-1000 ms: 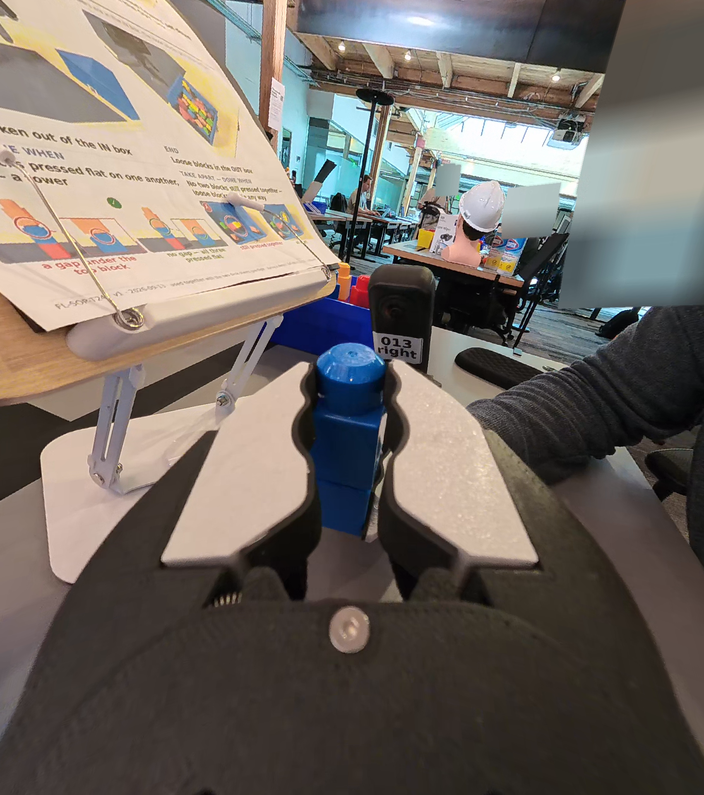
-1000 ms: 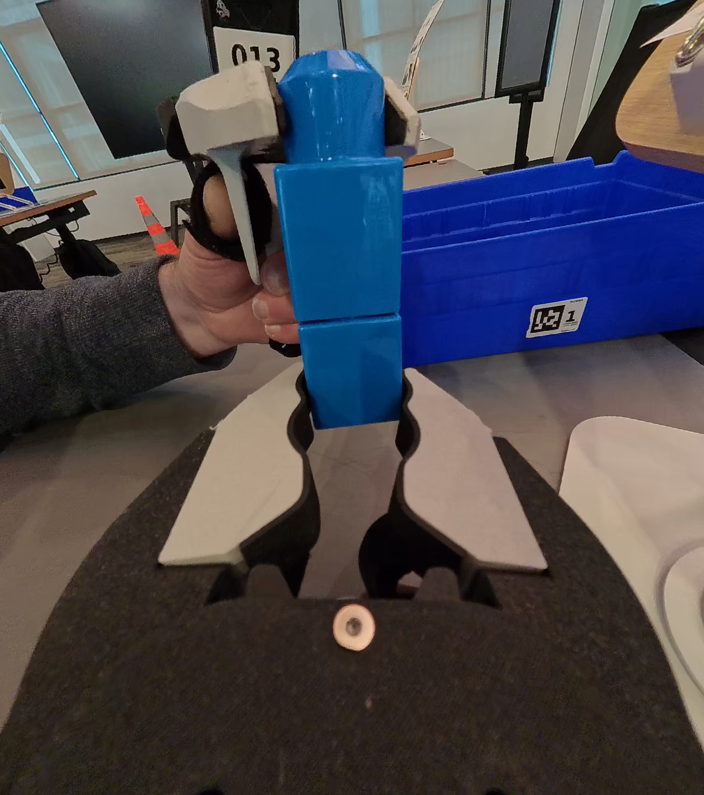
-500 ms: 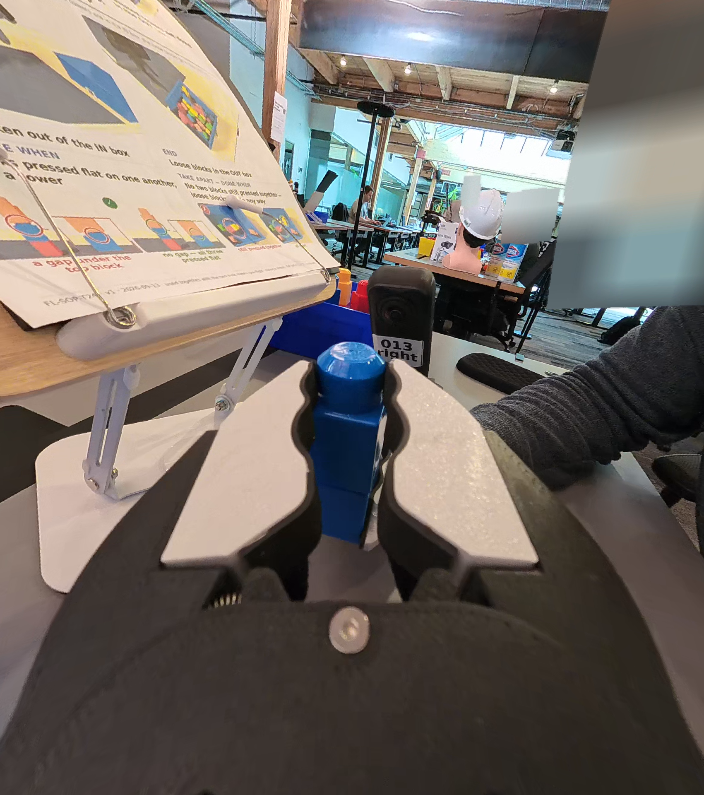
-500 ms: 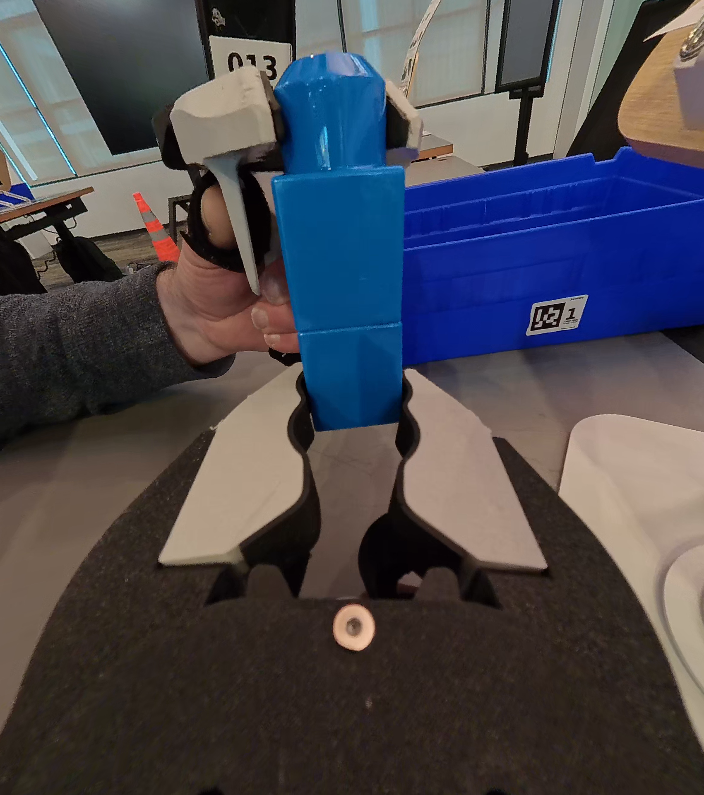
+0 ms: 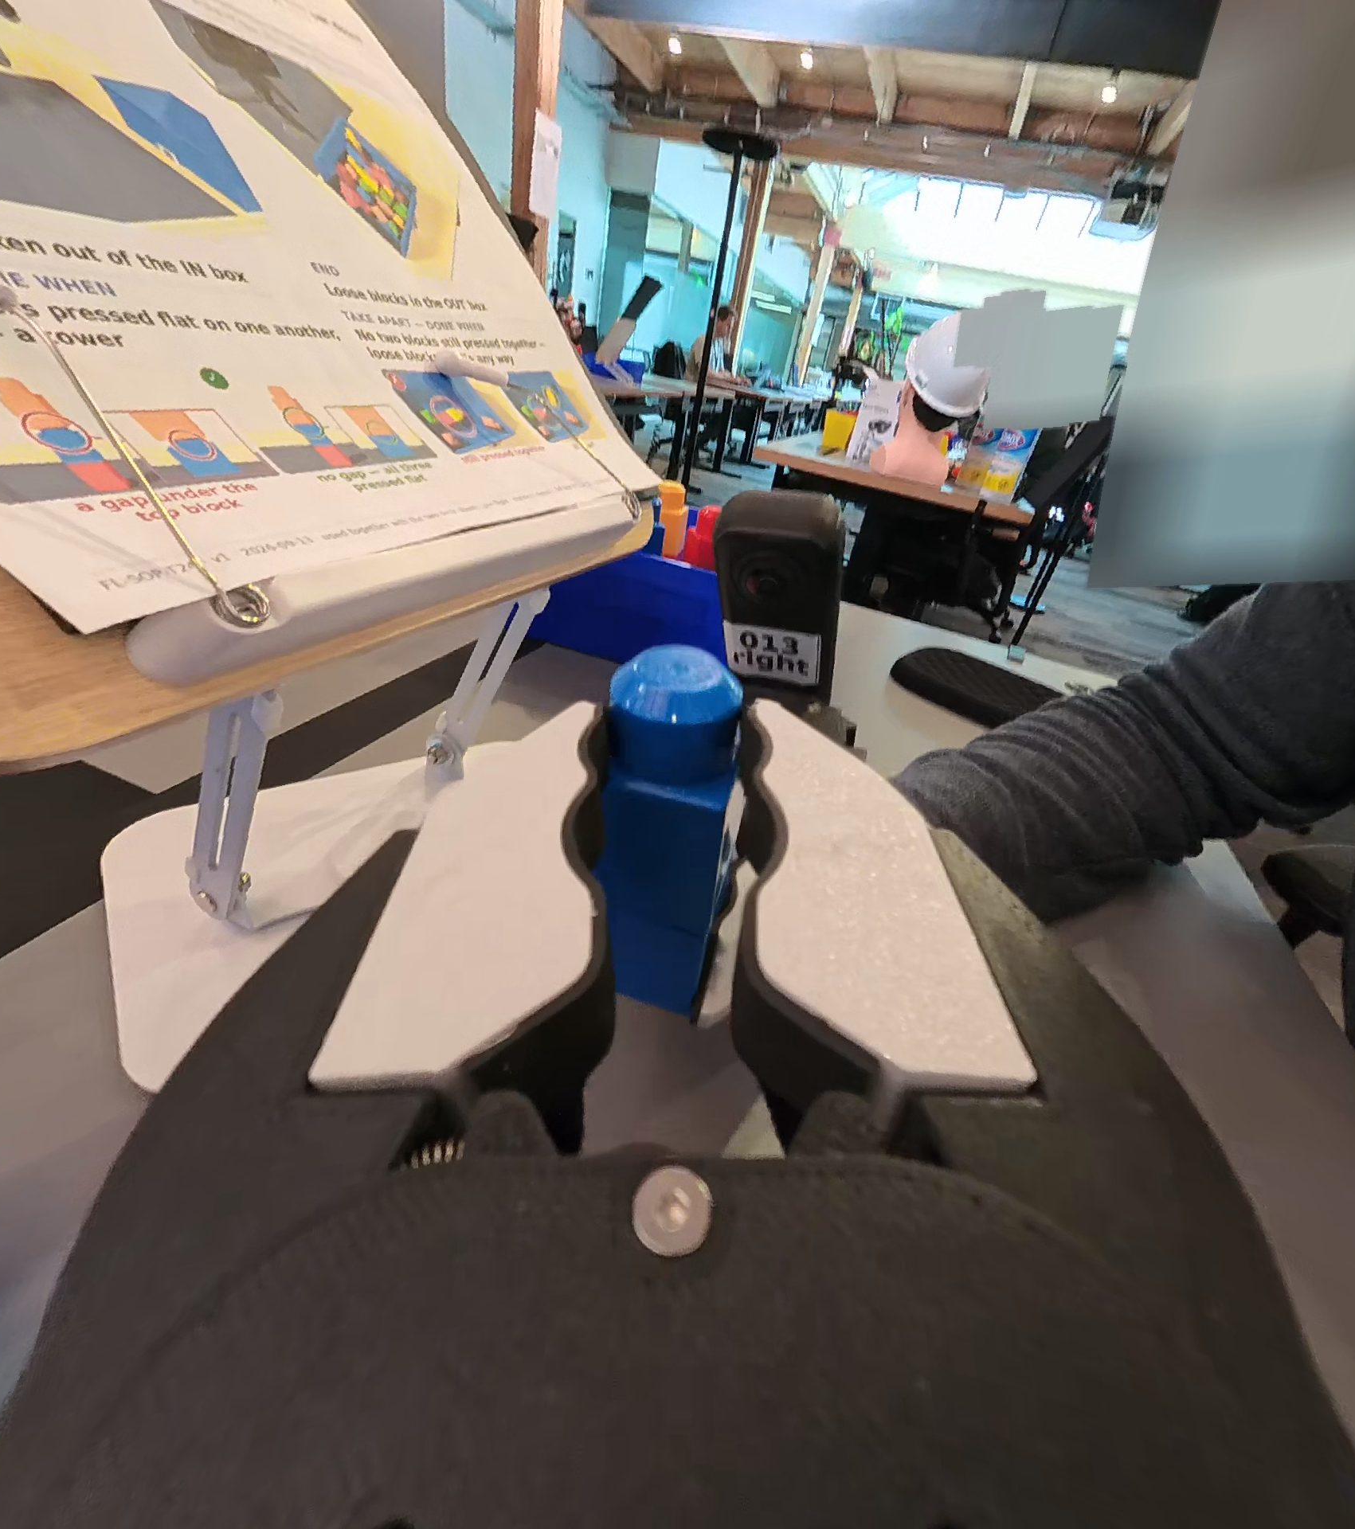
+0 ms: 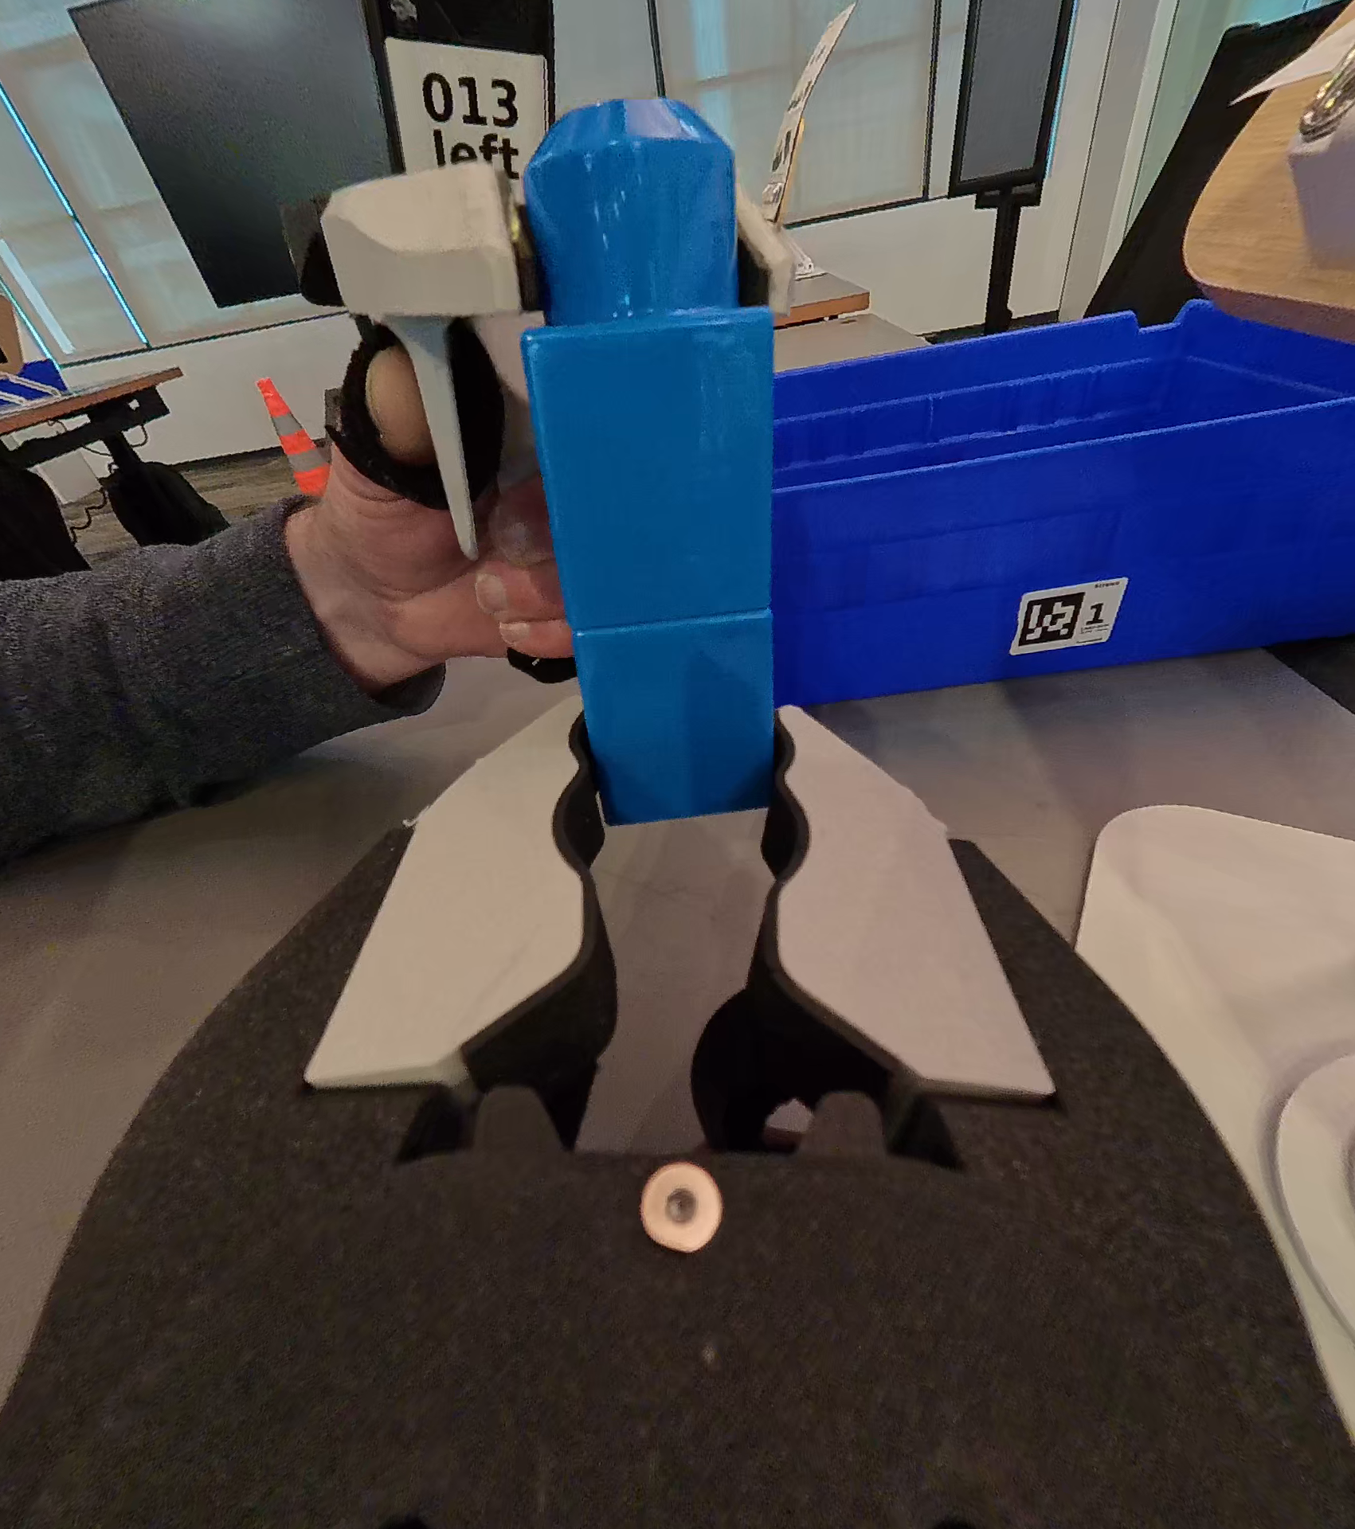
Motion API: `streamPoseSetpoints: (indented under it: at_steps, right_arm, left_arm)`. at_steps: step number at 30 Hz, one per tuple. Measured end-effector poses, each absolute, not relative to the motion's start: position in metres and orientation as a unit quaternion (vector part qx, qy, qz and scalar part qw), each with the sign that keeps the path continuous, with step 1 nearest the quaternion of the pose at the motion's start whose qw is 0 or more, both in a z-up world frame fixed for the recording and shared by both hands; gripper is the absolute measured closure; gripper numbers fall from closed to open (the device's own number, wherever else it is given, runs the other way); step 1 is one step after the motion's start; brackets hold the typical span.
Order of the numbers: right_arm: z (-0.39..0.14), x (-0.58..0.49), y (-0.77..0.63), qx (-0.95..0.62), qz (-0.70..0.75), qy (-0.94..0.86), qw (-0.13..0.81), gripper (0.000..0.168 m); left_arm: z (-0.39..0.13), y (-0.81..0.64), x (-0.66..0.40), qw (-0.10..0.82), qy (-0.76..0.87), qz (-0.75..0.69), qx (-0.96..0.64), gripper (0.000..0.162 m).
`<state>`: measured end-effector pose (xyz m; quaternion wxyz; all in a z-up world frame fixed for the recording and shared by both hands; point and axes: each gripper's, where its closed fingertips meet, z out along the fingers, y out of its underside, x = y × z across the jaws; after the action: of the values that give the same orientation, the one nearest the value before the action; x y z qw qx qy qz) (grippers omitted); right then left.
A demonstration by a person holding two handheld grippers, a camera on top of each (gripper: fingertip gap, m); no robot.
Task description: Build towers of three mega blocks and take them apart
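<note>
Grippers are both pinching one blue stack [image 6: 661, 496] — the left gripper [image 5: 674, 728] is squeezing the round stud on its top block, the right gripper [image 6: 686, 745] is clamping its bottom block. Stack is standing upright over the grey table [image 6: 119, 910], between the two tools. Behind it a blue bin [image 6: 1071, 496] is sitting — beside a stand [image 5: 185, 935] carrying a sheet [image 5: 227, 314].

Open-plan workspace. Exposed timber ceiling beams [image 5: 864, 91] at 12 o'clock, small spot lamps among them. Wooden post [image 5: 535, 124] at 11 o'clock. Daylight from bright windows [image 5: 988, 223] at 1 o'clock. Rows of desks [image 5: 889, 472] further back, cluttered. Grey tabletop [image 6: 119, 951] in foreground. In right wrist view: large dark panel [image 6: 235, 141] at 11 o'clock, orange traffic cone [image 6: 289, 434] on floor at 10 o'clock.
</note>
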<state>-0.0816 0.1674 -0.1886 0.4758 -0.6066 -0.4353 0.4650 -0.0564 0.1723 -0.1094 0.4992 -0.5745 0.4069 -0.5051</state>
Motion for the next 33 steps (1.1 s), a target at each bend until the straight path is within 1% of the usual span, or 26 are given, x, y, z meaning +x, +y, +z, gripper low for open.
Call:
streamPoseSetpoints:
  at_steps: [2,4,6,7,10,12,27,33]
  right_arm:
    - [-0.189,-0.082,0.167,-0.607,0.467,-0.437,0.472,0.133]
    - [-0.19,-0.083,0.166,-0.607,0.465,-0.441,0.471,0.133]
    - [-0.191,-0.084,0.165,-0.606,0.461,-0.446,0.47,0.133]
    - [-0.191,-0.084,0.165,-0.606,0.46,-0.447,0.47,0.133]
    - [-0.191,-0.084,0.164,-0.606,0.462,-0.449,0.467,0.133]
    - [-0.192,-0.085,0.163,-0.605,0.46,-0.453,0.465,0.133]
    - [-0.194,-0.086,0.162,-0.606,0.455,-0.46,0.462,0.133]
    - [-0.189,-0.085,0.16,-0.593,0.47,-0.456,0.469,0.129]
  left_arm:
    - [-0.11,0.171,-0.058,0.495,0.408,-0.511,-0.572,0.126]
    - [-0.112,0.171,-0.057,0.492,0.413,-0.505,-0.576,0.125]
    - [-0.115,0.171,-0.056,0.49,0.423,-0.492,-0.582,0.119]
    - [-0.116,0.17,-0.056,0.486,0.425,-0.493,-0.583,0.119]
    - [-0.123,0.169,-0.052,0.472,0.433,-0.494,-0.588,0.119]
    - [-0.124,0.168,-0.05,0.471,0.436,-0.494,-0.587,0.123]
    - [-0.127,0.167,-0.049,0.479,0.439,-0.489,-0.582,0.124]
    - [-0.125,0.163,-0.051,0.471,0.445,-0.489,-0.584,0.125]
